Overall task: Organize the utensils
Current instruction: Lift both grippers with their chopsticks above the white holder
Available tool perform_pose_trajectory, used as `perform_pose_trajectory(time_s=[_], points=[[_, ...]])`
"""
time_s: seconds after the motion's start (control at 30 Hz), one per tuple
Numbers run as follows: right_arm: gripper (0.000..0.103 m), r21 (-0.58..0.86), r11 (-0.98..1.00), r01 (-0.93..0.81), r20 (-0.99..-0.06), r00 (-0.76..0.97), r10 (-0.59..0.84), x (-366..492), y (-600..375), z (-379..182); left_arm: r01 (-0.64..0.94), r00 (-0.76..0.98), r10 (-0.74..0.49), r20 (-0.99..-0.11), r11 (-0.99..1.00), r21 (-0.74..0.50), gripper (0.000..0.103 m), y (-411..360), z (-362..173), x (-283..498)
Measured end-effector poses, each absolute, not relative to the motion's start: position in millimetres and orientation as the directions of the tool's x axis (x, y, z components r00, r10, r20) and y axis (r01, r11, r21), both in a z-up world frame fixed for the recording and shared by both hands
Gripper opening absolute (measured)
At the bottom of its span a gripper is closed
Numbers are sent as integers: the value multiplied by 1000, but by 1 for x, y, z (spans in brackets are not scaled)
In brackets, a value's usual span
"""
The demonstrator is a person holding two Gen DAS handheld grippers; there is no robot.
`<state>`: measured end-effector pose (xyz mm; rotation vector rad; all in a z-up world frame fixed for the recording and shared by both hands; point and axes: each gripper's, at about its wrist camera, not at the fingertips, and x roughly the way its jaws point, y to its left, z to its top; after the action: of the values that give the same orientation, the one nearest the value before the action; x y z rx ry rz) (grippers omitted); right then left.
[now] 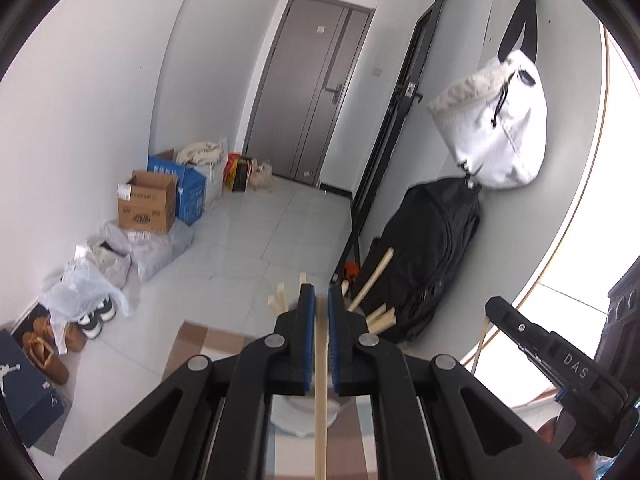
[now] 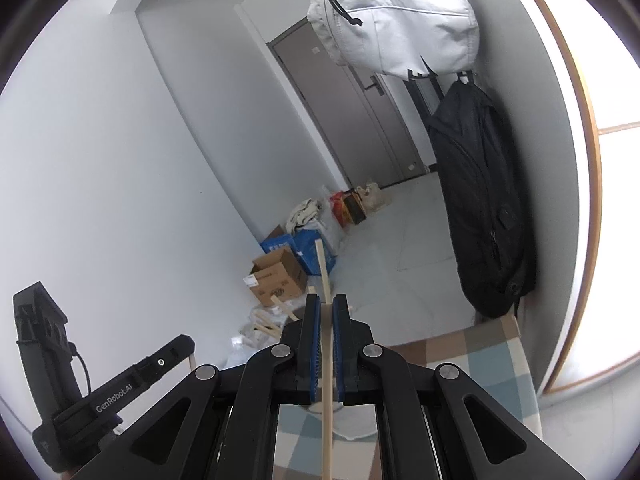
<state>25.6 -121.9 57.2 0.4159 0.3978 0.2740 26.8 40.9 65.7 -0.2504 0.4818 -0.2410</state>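
Observation:
My left gripper is shut on a pale wooden chopstick that runs back between its blue pads toward the camera. Several more chopsticks stick up beyond its fingers from a white holder mostly hidden under the gripper. My right gripper is shut on another wooden chopstick whose tip rises above the fingers. More chopsticks show left of its fingers. Each gripper shows at the edge of the other's view: the right one and the left one.
A checked cloth covers the table below. A black bag and a white bag hang on the wall at right. Cardboard boxes, plastic bags and shoes line the floor along the left wall. A grey door stands far back.

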Motion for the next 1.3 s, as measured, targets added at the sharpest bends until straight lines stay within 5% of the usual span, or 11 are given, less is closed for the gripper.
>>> perform_pose_trajectory(time_s=[0.37,0.67,1.3], points=[[5,357,908,-219,-176,939,295,91,-100,127,207,933,-264,-243,949,-237,2,40,111,89],[5,329,926,-183,-107,967,230,142,-77,127,234,953,-274,-131,937,-259,2,50,96,117],[5,222,963,-153,-37,986,165,149,-52,65,298,938,-332,-101,919,-257,2,45,46,133]])
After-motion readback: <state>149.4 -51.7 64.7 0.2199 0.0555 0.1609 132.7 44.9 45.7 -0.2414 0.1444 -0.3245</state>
